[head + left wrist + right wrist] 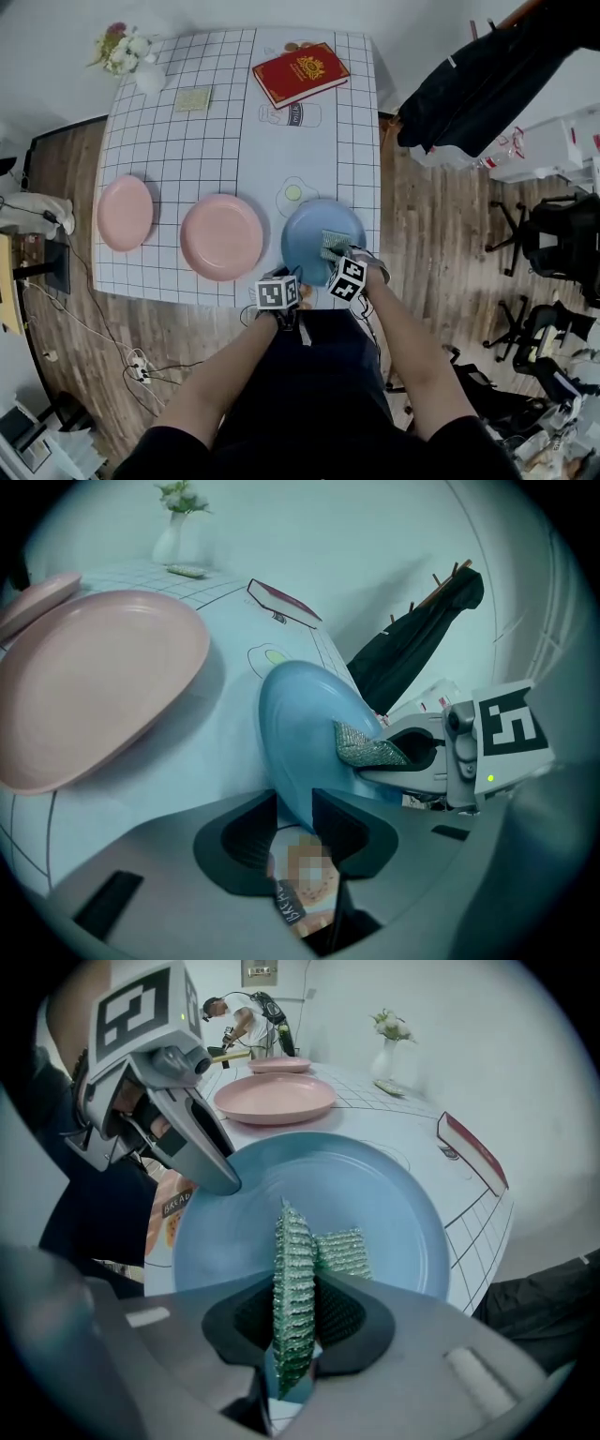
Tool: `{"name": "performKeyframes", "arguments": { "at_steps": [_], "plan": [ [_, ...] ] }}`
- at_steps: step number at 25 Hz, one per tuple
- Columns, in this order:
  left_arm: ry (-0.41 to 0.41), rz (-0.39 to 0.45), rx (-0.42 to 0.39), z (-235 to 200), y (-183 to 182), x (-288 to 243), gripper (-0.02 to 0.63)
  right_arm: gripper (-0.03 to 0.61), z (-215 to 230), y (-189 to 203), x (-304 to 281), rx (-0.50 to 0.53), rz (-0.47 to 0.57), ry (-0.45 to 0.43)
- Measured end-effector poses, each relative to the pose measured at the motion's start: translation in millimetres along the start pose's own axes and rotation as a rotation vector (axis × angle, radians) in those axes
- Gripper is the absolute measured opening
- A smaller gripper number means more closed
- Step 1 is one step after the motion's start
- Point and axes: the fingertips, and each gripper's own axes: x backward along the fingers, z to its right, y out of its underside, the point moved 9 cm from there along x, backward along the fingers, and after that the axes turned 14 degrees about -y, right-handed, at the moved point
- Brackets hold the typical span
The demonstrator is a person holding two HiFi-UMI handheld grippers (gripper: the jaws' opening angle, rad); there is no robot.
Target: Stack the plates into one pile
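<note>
A blue plate [302, 234] lies at the table's near right edge. Its near rim [298, 752] stands between the jaws of my left gripper [292, 810], and the pads press on it; one left finger [202, 1152] lies over the rim. My right gripper [295, 1321] is shut on a green glittery sponge [294, 1269], held upright over the blue plate [375, 1204]; the sponge [366, 745] touches the plate's face. A large pink plate [221, 236] sits in the middle, a smaller pink plate [125, 213] to its left. The two grippers [292, 281] [334, 251] are close together.
A red book [300, 73], a small square coaster [193, 98] and a white vase of flowers [131, 58] stand at the far end of the grid-patterned tablecloth [234, 159]. Dark clothing [478, 80] hangs to the right; office chairs [553, 244] stand on the wooden floor.
</note>
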Motion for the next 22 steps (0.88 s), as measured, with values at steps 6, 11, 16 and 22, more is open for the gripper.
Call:
{"name": "performKeyframes", "arguments": {
  "at_steps": [6, 11, 16, 22],
  "plan": [
    [0.028, -0.009, 0.044, -2, -1, -4, 0.103, 0.078, -4, -8, -3, -0.014, 0.008, 0.03],
    [0.048, -0.027, 0.045, -2, -1, -5, 0.103, 0.078, -8, -18, -6, 0.015, 0.021, 0.017],
    [0.072, -0.026, 0.06, -3, 0, -5, 0.103, 0.078, -9, -31, -10, 0.056, 0.041, -0.014],
    [0.082, -0.023, 0.049, -3, 1, -6, 0.103, 0.078, -8, -48, -14, 0.08, 0.073, -0.072]
  ]
}}
